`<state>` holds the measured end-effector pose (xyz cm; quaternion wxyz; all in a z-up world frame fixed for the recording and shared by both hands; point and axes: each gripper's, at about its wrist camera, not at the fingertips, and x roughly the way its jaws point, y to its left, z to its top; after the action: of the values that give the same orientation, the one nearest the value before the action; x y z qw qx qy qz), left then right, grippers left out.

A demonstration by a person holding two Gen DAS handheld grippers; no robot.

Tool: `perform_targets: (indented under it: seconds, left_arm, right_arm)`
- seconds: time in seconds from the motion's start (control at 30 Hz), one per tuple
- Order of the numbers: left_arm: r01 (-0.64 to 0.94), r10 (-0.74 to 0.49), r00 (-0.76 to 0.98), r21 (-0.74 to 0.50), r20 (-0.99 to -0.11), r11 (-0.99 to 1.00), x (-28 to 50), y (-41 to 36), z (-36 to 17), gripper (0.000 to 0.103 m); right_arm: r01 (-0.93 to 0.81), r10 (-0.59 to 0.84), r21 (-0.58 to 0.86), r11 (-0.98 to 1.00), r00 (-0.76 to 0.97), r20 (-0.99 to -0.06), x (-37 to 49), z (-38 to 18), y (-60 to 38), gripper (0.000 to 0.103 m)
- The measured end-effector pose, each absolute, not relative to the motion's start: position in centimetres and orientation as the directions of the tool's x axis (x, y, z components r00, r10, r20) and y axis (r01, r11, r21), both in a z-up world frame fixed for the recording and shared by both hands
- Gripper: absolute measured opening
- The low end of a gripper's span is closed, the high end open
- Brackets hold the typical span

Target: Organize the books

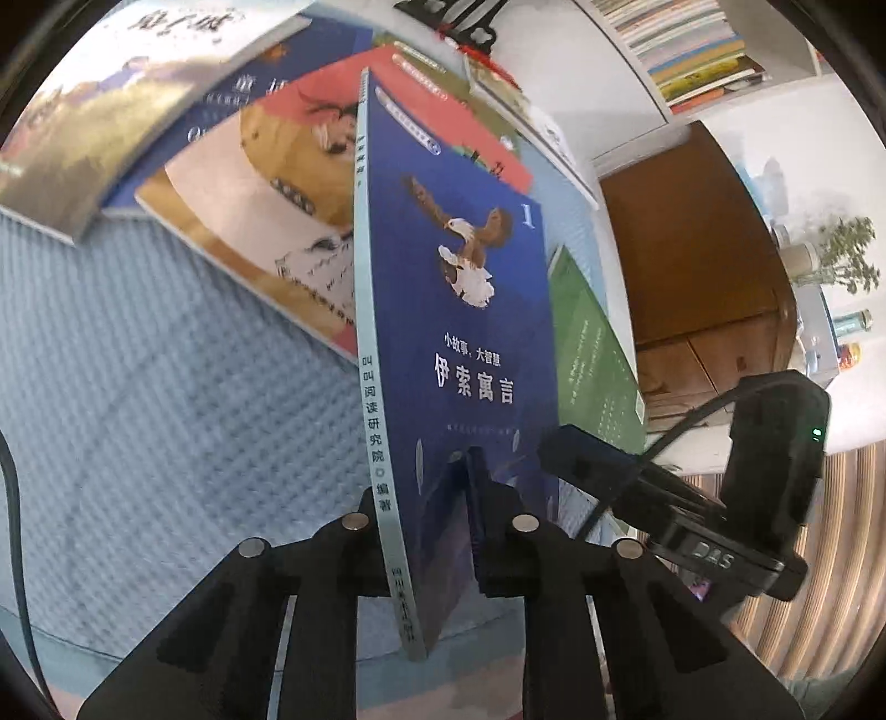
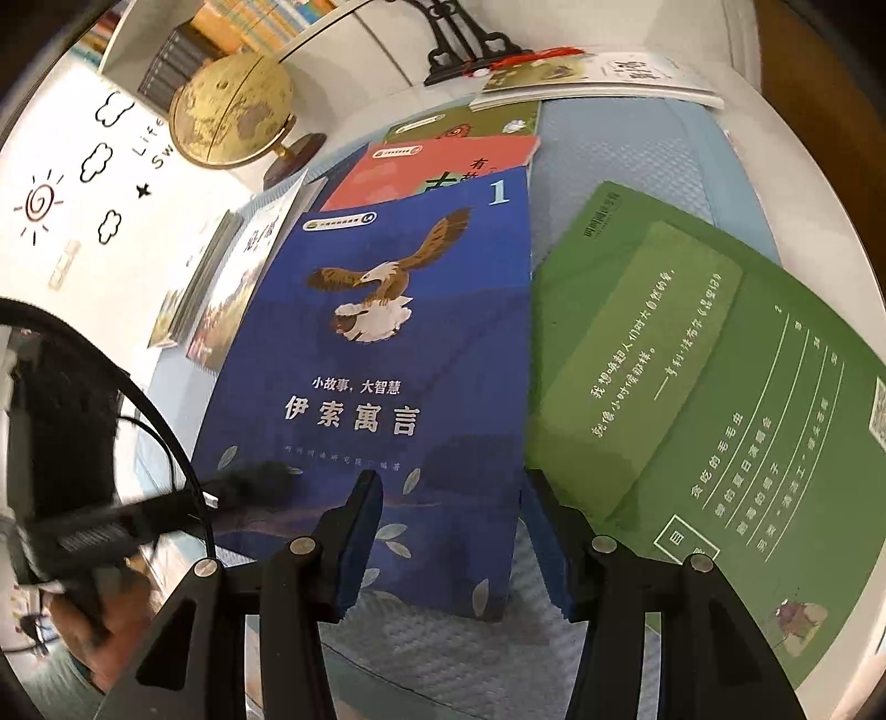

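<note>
A dark blue book (image 1: 476, 310) with an eagle on its cover stands edge-on in the left wrist view, its pale spine (image 1: 372, 399) facing me. My left gripper (image 1: 423, 487) is shut on its lower spine edge. In the right wrist view the same blue book (image 2: 387, 343) lies tilted over the blue mat (image 2: 443, 637). My right gripper (image 2: 454, 490) hangs open over the book's lower right part, with its right finger at the book's edge. The left gripper (image 2: 166, 509) shows there as a blur at the book's lower left corner.
A green book (image 2: 703, 410) lies right of the blue one. A red book (image 2: 443, 166) and several others fan out behind it. A globe (image 2: 232, 111), a black bookend (image 2: 465, 44) and bookshelves stand at the back. A wooden cabinet (image 1: 692, 249) is beyond the table.
</note>
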<state>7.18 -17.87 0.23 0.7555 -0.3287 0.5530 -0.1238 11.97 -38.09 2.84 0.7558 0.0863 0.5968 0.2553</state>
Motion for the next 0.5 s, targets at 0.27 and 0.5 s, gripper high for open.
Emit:
perform_targets:
  seconds: [0.27, 0.5]
  left_arm:
    - [-0.204, -0.652, 0.423, -0.767, -0.629, 0.608, 7.4, -16.1, 1.8, 0.009]
    - [-0.233, -0.725, 0.403, -0.829, -0.558, 0.509, 7.5, -16.3, 1.4, 0.009]
  right_arm:
    - [-0.149, 0.608, 0.6, 0.786, 0.012, -0.794, 11.6, 2.3, -40.8, 0.058]
    - [-0.043, 0.745, 0.747, 0.663, -0.051, -0.665, 11.1, -0.3, -42.8, 0.063]
